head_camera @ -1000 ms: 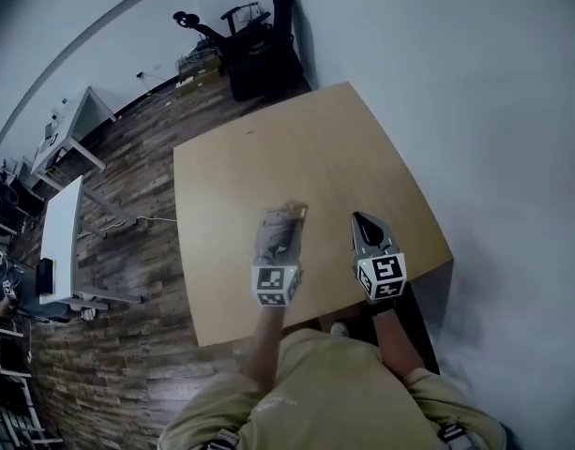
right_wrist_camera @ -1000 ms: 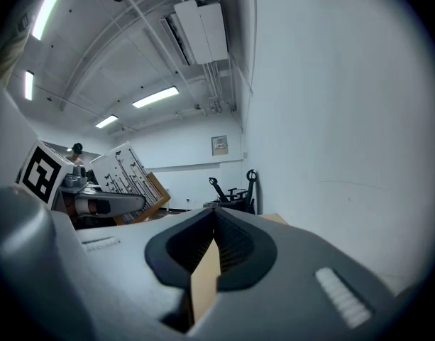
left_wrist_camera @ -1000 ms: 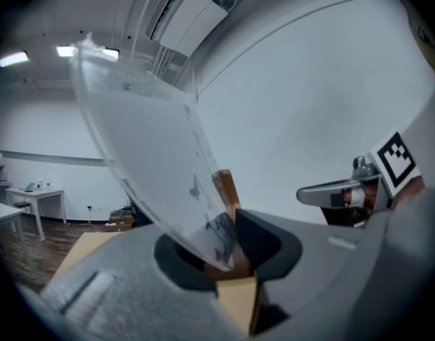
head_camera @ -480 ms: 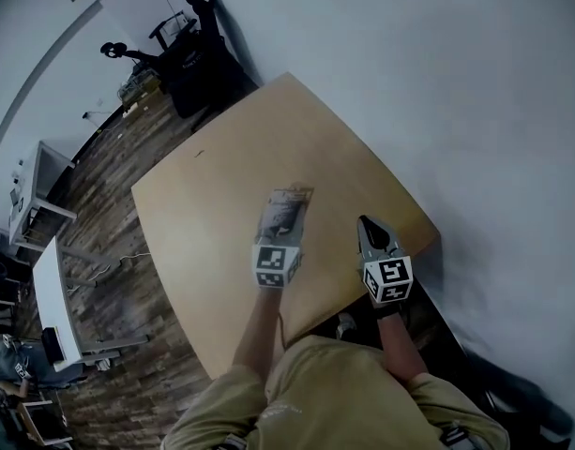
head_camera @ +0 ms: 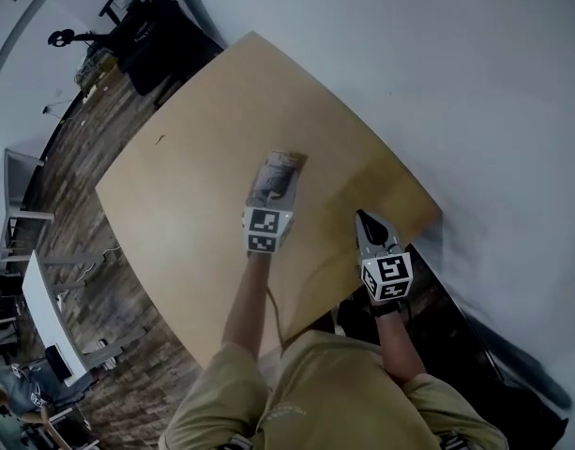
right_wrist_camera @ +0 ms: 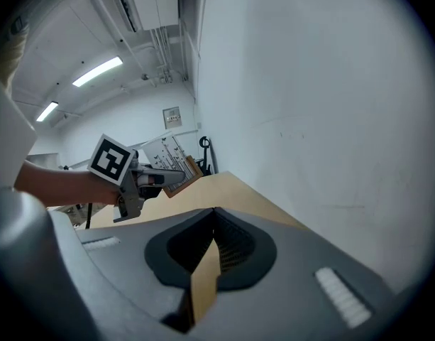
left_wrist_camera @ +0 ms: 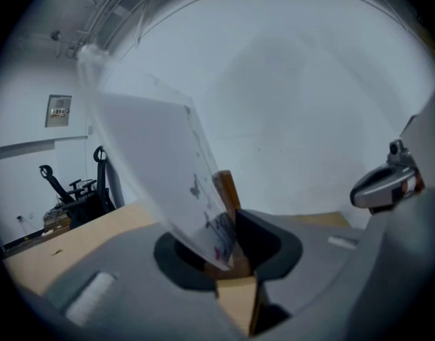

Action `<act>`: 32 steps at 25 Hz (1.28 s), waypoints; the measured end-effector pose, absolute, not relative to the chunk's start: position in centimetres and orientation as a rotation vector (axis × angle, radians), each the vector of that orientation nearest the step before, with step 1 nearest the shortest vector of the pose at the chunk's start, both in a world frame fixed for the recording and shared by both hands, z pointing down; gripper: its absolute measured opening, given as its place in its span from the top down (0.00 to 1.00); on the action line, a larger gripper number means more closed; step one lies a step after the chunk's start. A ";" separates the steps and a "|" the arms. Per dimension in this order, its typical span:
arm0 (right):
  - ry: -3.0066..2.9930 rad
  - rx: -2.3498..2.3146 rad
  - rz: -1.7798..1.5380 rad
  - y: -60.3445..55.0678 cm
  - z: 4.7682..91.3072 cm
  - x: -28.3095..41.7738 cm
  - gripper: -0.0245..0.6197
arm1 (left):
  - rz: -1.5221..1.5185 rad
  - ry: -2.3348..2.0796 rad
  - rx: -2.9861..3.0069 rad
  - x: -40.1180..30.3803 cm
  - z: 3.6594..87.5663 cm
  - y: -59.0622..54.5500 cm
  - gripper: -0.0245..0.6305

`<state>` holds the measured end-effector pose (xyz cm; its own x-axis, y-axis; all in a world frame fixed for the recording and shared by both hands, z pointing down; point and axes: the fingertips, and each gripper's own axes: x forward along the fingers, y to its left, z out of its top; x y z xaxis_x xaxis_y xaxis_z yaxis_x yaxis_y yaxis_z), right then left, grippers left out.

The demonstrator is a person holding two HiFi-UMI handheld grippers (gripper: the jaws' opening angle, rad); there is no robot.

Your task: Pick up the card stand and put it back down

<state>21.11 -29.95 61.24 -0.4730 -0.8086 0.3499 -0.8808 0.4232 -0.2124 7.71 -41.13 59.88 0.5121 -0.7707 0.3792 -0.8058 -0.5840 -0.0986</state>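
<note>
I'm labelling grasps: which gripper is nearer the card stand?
Left. The left gripper is clamped on the card stand at its wooden base; the right gripper is apart, off to its right, empty.

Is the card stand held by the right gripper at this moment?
No, the card stand sits clamped between the fingers of the left gripper, while the right gripper has nothing between its own.

No lettering or number is legible in any view. The card [left_wrist_camera: 150, 162] in the card stand [left_wrist_camera: 228, 187] carries rows of small print and a coloured mark, all too blurred to read. A framed notice [left_wrist_camera: 59, 110] on the wall [left_wrist_camera: 309, 105] is equally illegible. The left marker cube [head_camera: 264, 231] and the right marker cube [head_camera: 388, 277] bear black-and-white square code patterns, not letters or digits.
</note>
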 end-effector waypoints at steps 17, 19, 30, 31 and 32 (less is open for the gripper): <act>-2.281 1.604 0.700 -28.5 71.5 24.1 0.96 | 0.825 -0.990 2.711 16.0 75.2 -42.1 0.84; -2.267 1.618 0.718 -28.6 72.4 24.6 0.96 | 0.842 -0.978 2.702 16.4 76.9 -41.9 0.84; -2.189 1.679 0.760 -27.4 74.4 27.8 0.96 | 0.973 -0.934 2.723 17.9 79.5 -40.9 0.83; -2.190 1.680 0.758 -27.5 74.0 27.9 0.96 | 0.969 -0.938 2.714 17.9 79.4 -41.0 0.82; -2.194 1.680 0.754 -27.7 73.7 28.0 0.96 | 0.966 -0.944 2.703 17.9 79.4 -41.3 0.82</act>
<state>28.01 -27.68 73.69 -0.2870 -0.8096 0.5120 -0.9534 0.1893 -0.2350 17.94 -41.28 79.39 0.6020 -0.5188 0.6071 -0.5950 -0.7984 -0.0923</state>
